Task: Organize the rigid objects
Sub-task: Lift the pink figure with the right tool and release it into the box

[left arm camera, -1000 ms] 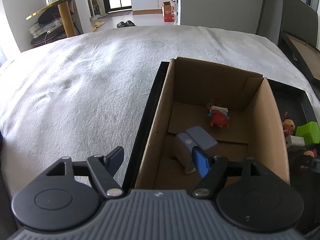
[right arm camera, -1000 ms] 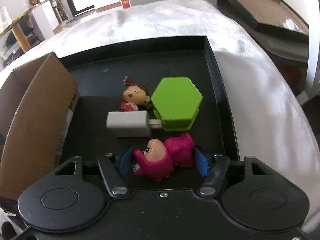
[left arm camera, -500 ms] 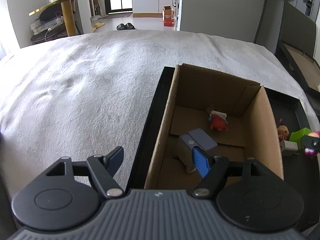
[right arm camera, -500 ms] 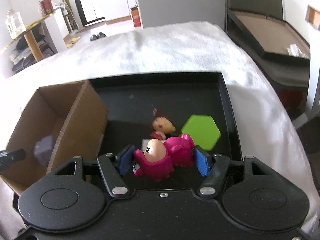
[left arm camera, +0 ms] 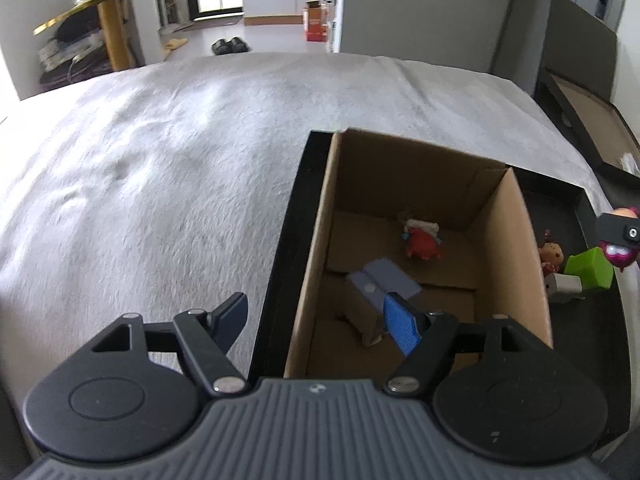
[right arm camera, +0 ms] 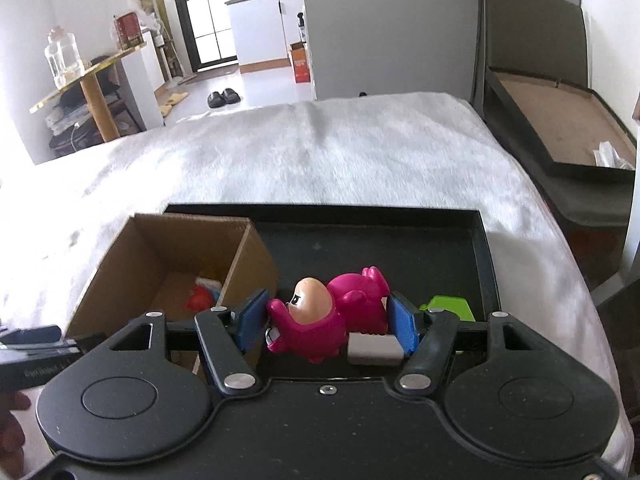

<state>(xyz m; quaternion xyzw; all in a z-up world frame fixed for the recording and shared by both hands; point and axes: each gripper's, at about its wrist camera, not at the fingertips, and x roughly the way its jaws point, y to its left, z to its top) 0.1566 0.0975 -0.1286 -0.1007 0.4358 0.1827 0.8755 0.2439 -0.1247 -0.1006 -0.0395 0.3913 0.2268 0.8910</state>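
My right gripper (right arm camera: 327, 320) is shut on a pink toy figure (right arm camera: 328, 316) and holds it high above the black tray (right arm camera: 400, 236); the figure shows at the right edge of the left wrist view (left arm camera: 620, 252). A cardboard box (left arm camera: 420, 184) stands in the tray's left part and holds a red toy (left arm camera: 420, 240) and a grey block (left arm camera: 384, 284). On the tray lie a green hexagon box (left arm camera: 590, 268), a white block (left arm camera: 564, 286) and a small doll (left arm camera: 552, 254). My left gripper (left arm camera: 316, 320) is open and empty over the box's near left wall.
The tray (left arm camera: 280, 280) rests on a white fluffy bed cover (left arm camera: 160, 180). A dark framed board (right arm camera: 560, 120) leans at the right of the bed. A gold side table (right arm camera: 88, 76) with a jar stands far left.
My right gripper has lifted the pink figure up from the tray and drawn back, toward the box side. My left gripper has risen and pulled back a little, still open.
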